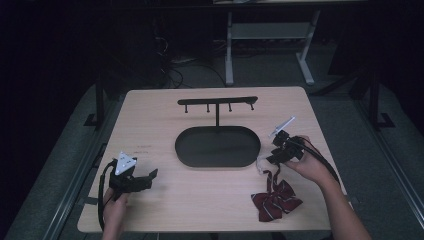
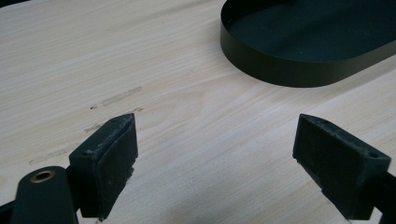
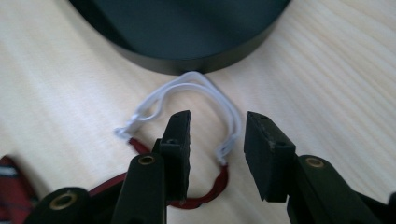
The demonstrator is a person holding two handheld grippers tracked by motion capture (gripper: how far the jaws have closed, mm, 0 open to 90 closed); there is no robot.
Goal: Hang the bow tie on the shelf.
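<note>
Though red-striped, bow tie (image 1: 276, 199) white-looped.

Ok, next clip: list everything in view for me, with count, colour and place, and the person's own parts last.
table: one, light wood, fills the middle of the high view
hook stand: one, black, oval tray base with a crossbar of pegs, table centre
bow tie: one, dark red with pale stripes, near right edge
elastic loop: one, white, joined to the bow tie's red band, beside the tray base
left gripper: black, jaws wide apart over bare wood
right gripper: black, jaws astride one side of the loop, not yet pressing
</note>
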